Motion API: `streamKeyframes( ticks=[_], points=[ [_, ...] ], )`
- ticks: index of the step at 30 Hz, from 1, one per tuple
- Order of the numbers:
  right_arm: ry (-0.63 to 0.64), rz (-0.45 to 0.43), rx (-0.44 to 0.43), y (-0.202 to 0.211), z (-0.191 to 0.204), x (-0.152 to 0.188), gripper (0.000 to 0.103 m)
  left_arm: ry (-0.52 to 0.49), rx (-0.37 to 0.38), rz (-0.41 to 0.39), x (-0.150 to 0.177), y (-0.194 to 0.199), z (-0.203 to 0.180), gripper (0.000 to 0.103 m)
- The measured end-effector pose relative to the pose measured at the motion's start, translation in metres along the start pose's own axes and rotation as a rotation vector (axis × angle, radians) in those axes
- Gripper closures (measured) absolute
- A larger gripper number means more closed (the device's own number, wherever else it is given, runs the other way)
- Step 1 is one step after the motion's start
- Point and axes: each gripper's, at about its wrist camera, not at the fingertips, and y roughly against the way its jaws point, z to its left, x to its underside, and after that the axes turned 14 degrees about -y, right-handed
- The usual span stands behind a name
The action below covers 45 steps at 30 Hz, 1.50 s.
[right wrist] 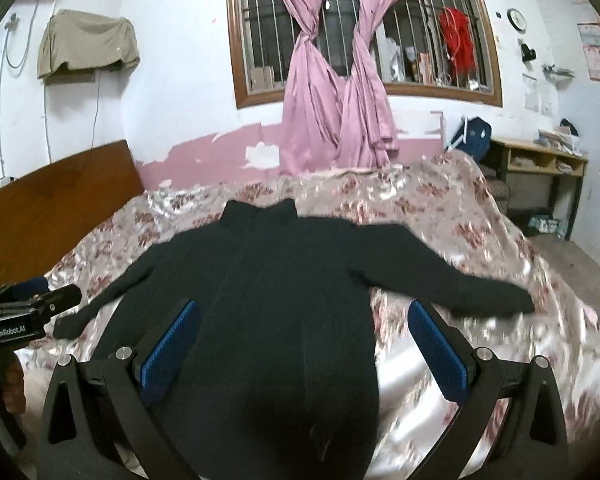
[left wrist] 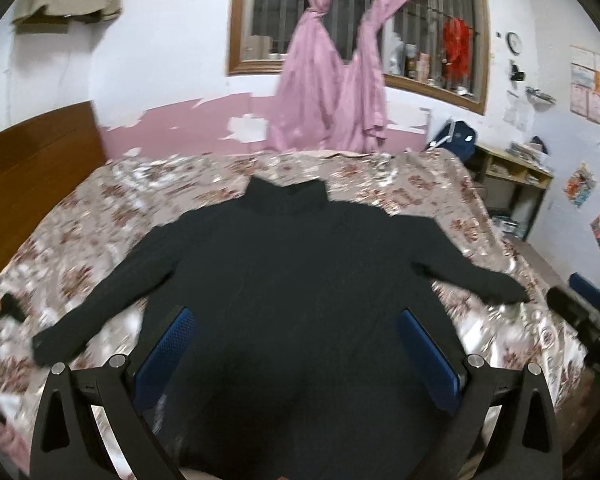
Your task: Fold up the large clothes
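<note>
Blue-padded fingers (left wrist: 168, 348) of the left gripper (left wrist: 300, 356) stood wide apart over the hem of a black sweater (left wrist: 300, 280), holding nothing. The sweater lay flat on the floral bedspread (left wrist: 100, 220), collar toward the window (left wrist: 360, 20), both sleeves spread out.

From the right wrist, the right gripper (right wrist: 304, 344) was likewise spread open and empty above the sweater's (right wrist: 268, 280) right edge — the left gripper (right wrist: 28, 312) showing at the frame's left, near the left cuff (right wrist: 70, 326). The knit looked soft, limp and light, likely to sag when lifted — a cuff or shoulder seam seemed the surest hold, on a bedspread (right wrist: 480, 240) that appeared slippery.
</note>
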Motion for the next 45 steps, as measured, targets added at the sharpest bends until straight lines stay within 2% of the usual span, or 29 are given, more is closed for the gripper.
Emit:
streamKeyframes(
  ticks=[2, 9, 14, 18, 21, 24, 26, 28, 30, 33, 36, 37, 39, 40, 41, 43, 45],
  points=[
    [-0.001, 0.03, 0.001, -0.019, -0.009, -0.013, 0.001, -0.012, 0.029, -0.009, -0.014, -0.019, -0.012, 0.0],
    [-0.105, 0.056, 0.108, -0.08, -0.069, -0.036, 0.001, -0.088, 0.17, 0.013, -0.055, -0.135, -0.073, 0.0],
    [-0.235, 0.101, 0.234, -0.137, -0.154, -0.039, 0.001, -0.134, 0.247, -0.004, -0.074, -0.227, -0.117, 0.0],
    [-0.36, 0.109, 0.397, -0.179, -0.232, -0.033, 0.001, -0.146, 0.256, -0.021, -0.09, -0.295, -0.144, 0.0],
    [-0.436, 0.133, 0.511, -0.218, -0.291, -0.032, 0.001, -0.107, 0.253, 0.012, -0.095, -0.338, -0.15, 0.0],
    [-0.574, 0.159, 0.563, -0.254, -0.341, -0.026, 0.001, -0.063, 0.238, 0.055, -0.09, -0.378, -0.152, 0.0],
    [-0.737, 0.154, 0.597, -0.271, -0.369, -0.018, 0.001, -0.05, 0.237, 0.088, -0.083, -0.396, -0.153, 0.0],
    [-0.896, 0.143, 0.52, -0.286, -0.392, -0.006, 0.001, -0.038, 0.238, 0.132, -0.077, -0.413, -0.153, 0.0],
    [-0.993, 0.111, 0.451, -0.294, -0.405, 0.004, 0.001, -0.02, 0.26, 0.175, -0.07, -0.424, -0.151, 0.0],
    [-1.075, 0.06, 0.399, -0.306, -0.409, 0.018, 0.001, -0.032, 0.267, 0.216, -0.068, -0.434, -0.155, 0.0],
    [-1.107, 0.005, 0.342, -0.312, -0.404, 0.034, 0.001, -0.106, 0.246, 0.269, -0.065, -0.443, -0.166, 0.0],
    [-1.108, -0.005, 0.324, -0.312, -0.401, 0.038, 0.003, -0.124, 0.242, 0.28, -0.065, -0.445, -0.168, 0.0],
    [-1.118, -0.018, 0.32, -0.313, -0.4, 0.041, 0.025, -0.139, 0.249, 0.289, -0.065, -0.443, -0.168, 0.0],
    [-1.141, -0.014, 0.315, -0.315, -0.404, 0.041, 0.05, -0.136, 0.262, 0.29, -0.066, -0.442, -0.165, 0.0],
    [-1.186, -0.005, 0.285, -0.317, -0.406, 0.044, 0.068, -0.134, 0.281, 0.289, -0.068, -0.441, -0.162, 0.0],
    [-1.238, 0.003, 0.289, -0.315, -0.409, 0.044, 0.085, -0.133, 0.322, 0.282, -0.069, -0.433, -0.154, 0.0],
    [-1.224, -0.008, 0.306, -0.312, -0.404, 0.035, 0.088, -0.136, 0.342, 0.278, -0.071, -0.422, -0.141, 0.0]
  ],
)
